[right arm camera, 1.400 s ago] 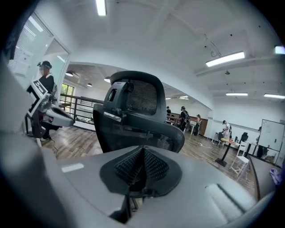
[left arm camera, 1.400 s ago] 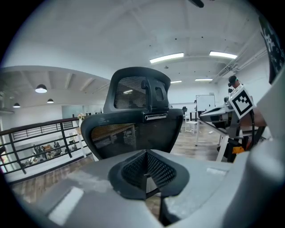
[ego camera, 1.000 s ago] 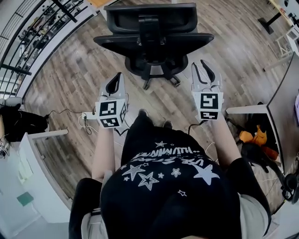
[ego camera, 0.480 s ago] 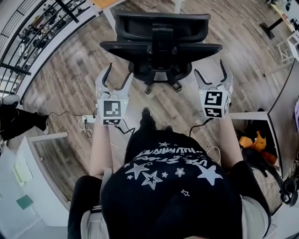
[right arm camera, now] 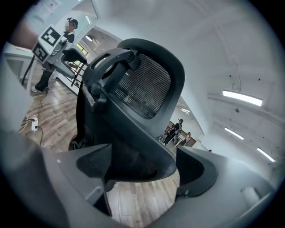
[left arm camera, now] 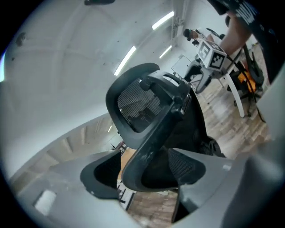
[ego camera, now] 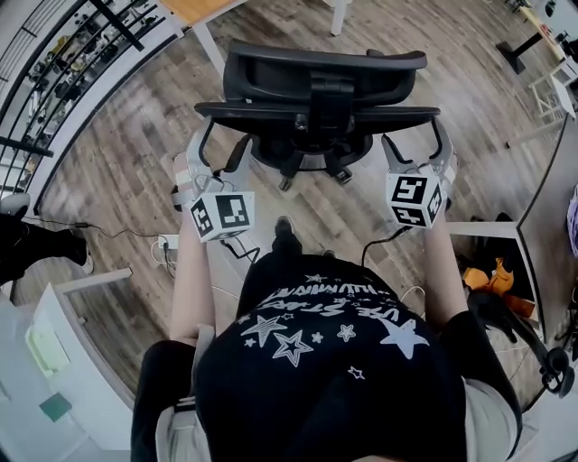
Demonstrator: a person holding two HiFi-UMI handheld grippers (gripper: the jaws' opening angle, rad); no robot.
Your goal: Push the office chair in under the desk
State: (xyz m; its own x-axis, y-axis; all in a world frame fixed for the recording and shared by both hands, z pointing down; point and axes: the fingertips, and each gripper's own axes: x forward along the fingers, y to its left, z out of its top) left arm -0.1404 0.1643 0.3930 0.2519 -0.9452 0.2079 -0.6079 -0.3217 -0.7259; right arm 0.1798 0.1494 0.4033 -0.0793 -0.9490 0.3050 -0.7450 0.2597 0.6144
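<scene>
The left hand-held gripper (ego camera: pixel 222 149) and right hand-held gripper (ego camera: pixel 416 146) are each straddling 1 end of the backrest (ego camera: pixel 318 115). Their jaws have just been opening wide and are gripping nothing, probably readying an even shove. The office chair (ego camera: pixel 325 77) is standing on the floor (ego camera: pixel 135 153), not yet under the worktop (ego camera: pixel 192 9).

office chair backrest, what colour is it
Black all over, with a fine mesh weave in the middle. The backrest shows best in the right gripper view.
</scene>
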